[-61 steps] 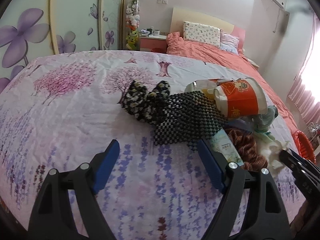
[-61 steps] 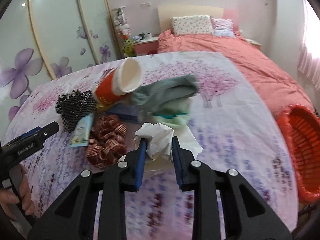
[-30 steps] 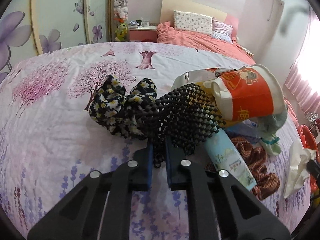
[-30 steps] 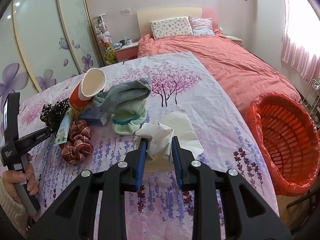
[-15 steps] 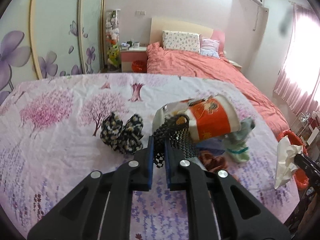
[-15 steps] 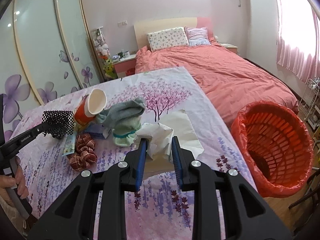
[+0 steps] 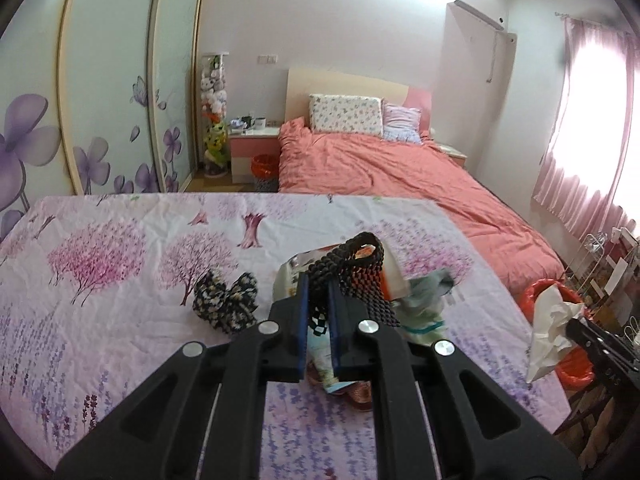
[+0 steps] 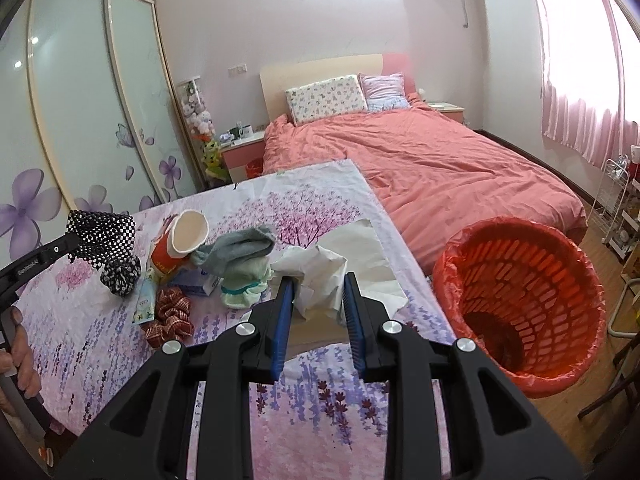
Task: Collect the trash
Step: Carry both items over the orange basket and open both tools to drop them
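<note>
My left gripper [image 7: 319, 280] is shut on a black-and-white checkered mesh piece [image 7: 362, 276] and holds it above the table; the mesh also shows in the right wrist view [image 8: 102, 240]. My right gripper [image 8: 318, 280] is shut on a crumpled white tissue [image 8: 316, 276], held in the air near the table's right edge; the tissue also shows in the left wrist view [image 7: 550, 328]. An orange trash basket [image 8: 520, 296] stands on the floor to the right of the table.
On the floral tablecloth [image 8: 320, 400] lie a red paper cup [image 8: 176, 248], a grey-green sock [image 8: 240, 260], a red plaid scrunchie [image 8: 170, 314], a black floral scrunchie [image 7: 226, 304] and a small packet [image 8: 145, 304]. A pink bed [image 8: 432, 160] stands behind.
My left gripper closed on the mesh piece and lifted it off the table. My right gripper carried the tissue up and to the right, toward the orange basket.
</note>
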Demonstrator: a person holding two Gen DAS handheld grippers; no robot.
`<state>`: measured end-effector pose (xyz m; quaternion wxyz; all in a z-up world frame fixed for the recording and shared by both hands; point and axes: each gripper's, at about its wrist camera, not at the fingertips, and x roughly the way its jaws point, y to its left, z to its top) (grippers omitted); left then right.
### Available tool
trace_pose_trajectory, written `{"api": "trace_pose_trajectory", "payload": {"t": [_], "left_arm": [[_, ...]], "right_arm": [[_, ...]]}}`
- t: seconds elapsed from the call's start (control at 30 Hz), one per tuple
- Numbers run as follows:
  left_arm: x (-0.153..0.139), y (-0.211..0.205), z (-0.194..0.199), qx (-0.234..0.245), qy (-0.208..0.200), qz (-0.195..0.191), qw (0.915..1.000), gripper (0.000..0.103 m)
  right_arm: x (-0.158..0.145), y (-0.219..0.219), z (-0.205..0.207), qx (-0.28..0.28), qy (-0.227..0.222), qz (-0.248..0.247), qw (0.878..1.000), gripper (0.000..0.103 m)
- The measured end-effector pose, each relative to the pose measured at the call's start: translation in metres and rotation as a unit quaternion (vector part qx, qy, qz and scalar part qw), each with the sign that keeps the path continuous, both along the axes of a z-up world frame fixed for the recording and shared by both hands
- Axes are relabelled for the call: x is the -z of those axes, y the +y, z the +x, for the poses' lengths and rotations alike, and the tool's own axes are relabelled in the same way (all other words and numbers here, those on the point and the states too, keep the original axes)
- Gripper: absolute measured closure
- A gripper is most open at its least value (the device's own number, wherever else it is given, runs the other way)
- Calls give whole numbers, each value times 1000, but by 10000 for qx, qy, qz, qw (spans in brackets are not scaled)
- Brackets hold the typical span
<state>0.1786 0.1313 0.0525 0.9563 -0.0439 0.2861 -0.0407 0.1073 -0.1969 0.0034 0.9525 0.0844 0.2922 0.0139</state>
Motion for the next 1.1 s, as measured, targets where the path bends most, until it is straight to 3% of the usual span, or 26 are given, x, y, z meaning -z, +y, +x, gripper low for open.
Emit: {"api": "trace_pose_trajectory", "payload": {"t": [0.23, 0.57, 1.1], "left_arm": [[-24, -30, -11, 305, -195, -105, 9993, 93], [-36, -96, -11, 926, -260, -295, 9949, 93], [-12, -221, 1, 2016, 77, -463, 9783, 93]], "right_arm": [[-13, -14, -9, 138, -233, 44, 9996, 77], [-26, -46, -23, 487, -506, 60, 9975, 77], [-22, -131, -36, 1435, -592, 71, 9878, 77]]}}
